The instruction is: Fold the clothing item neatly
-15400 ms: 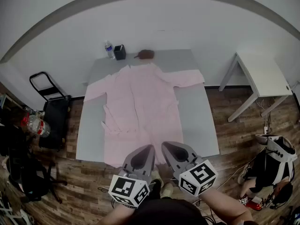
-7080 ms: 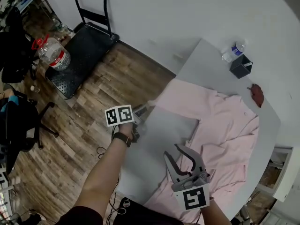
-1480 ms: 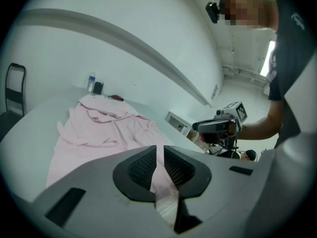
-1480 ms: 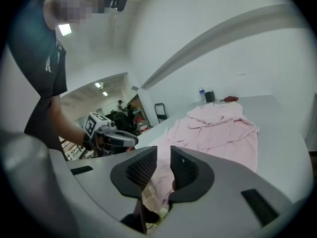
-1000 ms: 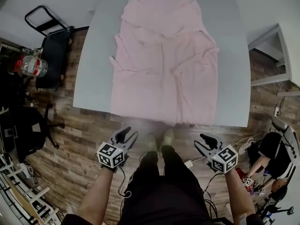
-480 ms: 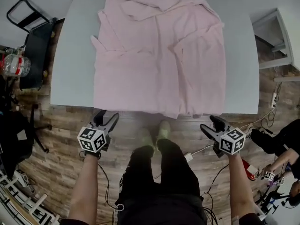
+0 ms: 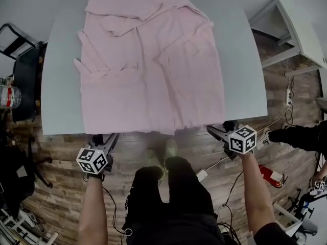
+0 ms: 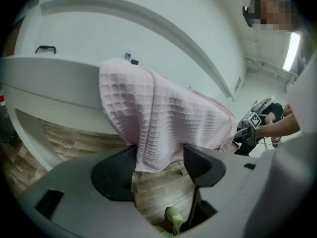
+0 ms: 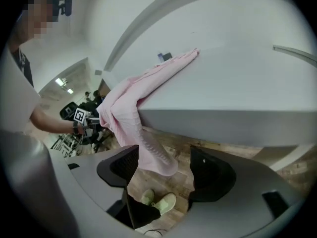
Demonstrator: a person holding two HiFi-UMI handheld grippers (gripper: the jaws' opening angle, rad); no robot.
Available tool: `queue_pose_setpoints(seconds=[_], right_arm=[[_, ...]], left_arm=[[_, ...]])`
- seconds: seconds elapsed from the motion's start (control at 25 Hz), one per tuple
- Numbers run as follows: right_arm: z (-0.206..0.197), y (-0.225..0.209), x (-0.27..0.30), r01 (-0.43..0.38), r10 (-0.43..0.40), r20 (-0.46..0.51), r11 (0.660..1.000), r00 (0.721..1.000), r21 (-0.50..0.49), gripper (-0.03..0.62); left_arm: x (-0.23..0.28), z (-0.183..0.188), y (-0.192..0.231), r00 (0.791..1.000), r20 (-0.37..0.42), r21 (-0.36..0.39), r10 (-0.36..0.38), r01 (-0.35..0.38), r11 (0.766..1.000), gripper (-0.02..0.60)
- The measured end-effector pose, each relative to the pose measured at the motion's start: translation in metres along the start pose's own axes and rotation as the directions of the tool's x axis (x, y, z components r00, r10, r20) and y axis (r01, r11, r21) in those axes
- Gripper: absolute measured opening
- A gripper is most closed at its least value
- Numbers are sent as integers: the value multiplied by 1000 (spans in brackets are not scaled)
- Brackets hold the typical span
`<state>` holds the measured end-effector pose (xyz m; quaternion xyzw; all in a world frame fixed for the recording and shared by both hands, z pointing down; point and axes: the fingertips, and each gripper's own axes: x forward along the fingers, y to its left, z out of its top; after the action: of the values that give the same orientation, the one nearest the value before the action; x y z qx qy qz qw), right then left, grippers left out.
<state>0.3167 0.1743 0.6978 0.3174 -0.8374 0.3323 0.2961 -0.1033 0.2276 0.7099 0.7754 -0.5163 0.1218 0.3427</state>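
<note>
A pink waffle-weave garment (image 7: 148,60) lies spread on the grey table (image 7: 240,75), its sleeves folded in and its hem hanging over the near edge. My left gripper (image 7: 109,140) is at the hem's left corner and my right gripper (image 7: 214,131) at its right corner. In the left gripper view the hem (image 8: 158,118) hangs between the opening jaws of the left gripper (image 8: 157,166), loose against the left pad. In the right gripper view a hem corner (image 9: 148,148) dangles between the opening jaws of the right gripper (image 9: 163,170), clear of the right pad.
A white side table (image 7: 301,29) stands at the right and a black cart (image 7: 25,70) at the left. Cables and a plug (image 7: 204,175) lie on the wood floor by the person's shoes (image 7: 163,152). A bottle and a black box (image 9: 163,57) stand at the table's far end.
Both grippers have come up from lower over the floor to the table's near edge, at the two corners of the hanging hem.
</note>
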Motion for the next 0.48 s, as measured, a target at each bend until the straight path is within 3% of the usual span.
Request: queue_pose_setpoints(seconds=[0.12,0.16,0.24,0.28,0.48], right_arm=[[0,6,15,-37,36,-12,998,999,-46,288],[0,10,16,-42,41,-10,998,999,-49,278],[-4,16,14,-42,41,-6,998,999,-46,74],[-6,19,12,-46,46,-9,998,999,-39,36],[-8,40,-11,-92,92,-14,996,996,-6,29]], left_arm=[[-1,3,0,1000,7,5,-11,11,1000,255],[-2,4,-1,1000,10,1,-20,20,1000,160],[-5,6,-8,998,11,-9,-54,55,998,24],[-7,6,-12,997,6,-8,-72,72,997,17],[-22,-1,-32,993,-52,46,-110,112,993,15]])
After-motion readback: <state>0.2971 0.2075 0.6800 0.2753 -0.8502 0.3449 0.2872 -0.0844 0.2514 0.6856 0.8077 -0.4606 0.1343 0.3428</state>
